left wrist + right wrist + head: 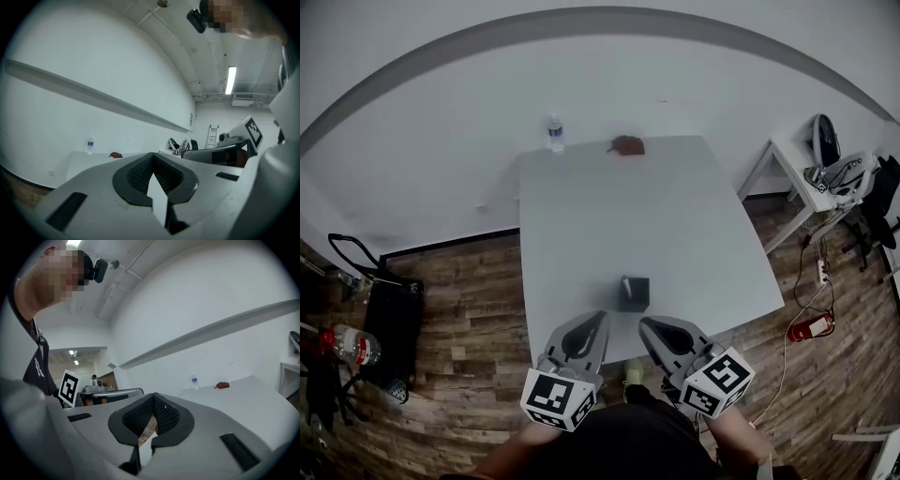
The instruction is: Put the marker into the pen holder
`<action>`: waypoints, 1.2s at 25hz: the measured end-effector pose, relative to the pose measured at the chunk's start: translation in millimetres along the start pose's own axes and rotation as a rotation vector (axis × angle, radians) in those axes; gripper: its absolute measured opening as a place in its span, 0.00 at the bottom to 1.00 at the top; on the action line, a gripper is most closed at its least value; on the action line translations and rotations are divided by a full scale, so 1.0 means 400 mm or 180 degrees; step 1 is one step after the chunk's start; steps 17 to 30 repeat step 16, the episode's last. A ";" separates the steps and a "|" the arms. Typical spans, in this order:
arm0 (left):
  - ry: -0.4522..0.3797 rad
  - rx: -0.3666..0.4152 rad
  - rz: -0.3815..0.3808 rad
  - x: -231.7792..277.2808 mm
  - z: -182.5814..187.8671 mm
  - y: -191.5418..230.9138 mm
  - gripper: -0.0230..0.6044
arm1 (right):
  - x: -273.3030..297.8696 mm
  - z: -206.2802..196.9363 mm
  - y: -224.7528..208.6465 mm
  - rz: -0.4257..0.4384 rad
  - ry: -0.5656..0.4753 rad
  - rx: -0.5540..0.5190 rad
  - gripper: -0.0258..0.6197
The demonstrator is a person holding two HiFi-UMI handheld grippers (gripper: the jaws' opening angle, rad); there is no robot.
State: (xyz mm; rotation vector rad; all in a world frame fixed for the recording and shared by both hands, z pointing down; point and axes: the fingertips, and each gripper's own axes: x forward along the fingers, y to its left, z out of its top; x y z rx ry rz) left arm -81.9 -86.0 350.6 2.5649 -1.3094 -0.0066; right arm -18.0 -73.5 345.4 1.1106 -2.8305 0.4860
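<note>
**A:** Where is the pen holder?

**B:** Lower centre of the head view. The dark, square pen holder (633, 293) stands on the white table (581, 216) close to its near edge, just above the two grippers and apart from both.

**A:** And the marker?

**B:** I cannot pick it out in any view. Something slim shows at the holder's upper left corner, too small to name.

**A:** What are the grippers doing?

**B:** The left gripper (601, 316) is at lower centre-left and the right gripper (646, 322) is just beside it. In the left gripper view the ribbed pads (139, 172) meet at their tips, clenched on nothing. The right gripper view shows the same, with its pads (140, 416) pressed together and empty.

**A:** Anything else on the table?

**B:** At the far edge, upper centre, there is a water bottle (555, 133). Near it to the right lies a reddish-brown lump (626, 145).
</note>
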 end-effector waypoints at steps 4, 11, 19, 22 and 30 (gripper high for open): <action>-0.0016 0.0018 -0.0032 -0.010 0.000 -0.009 0.05 | -0.011 -0.002 0.012 -0.0041 0.0002 -0.0018 0.06; -0.0075 0.0034 -0.0067 -0.009 0.015 -0.014 0.05 | -0.020 0.013 0.017 -0.0089 -0.0021 -0.0059 0.06; -0.0030 0.0020 -0.0073 -0.013 -0.003 -0.020 0.05 | -0.029 -0.001 0.017 -0.0121 -0.0003 -0.0035 0.06; -0.0030 0.0020 -0.0073 -0.013 -0.003 -0.020 0.05 | -0.029 -0.001 0.017 -0.0121 -0.0003 -0.0035 0.06; -0.0030 0.0020 -0.0073 -0.013 -0.003 -0.020 0.05 | -0.029 -0.001 0.017 -0.0121 -0.0003 -0.0035 0.06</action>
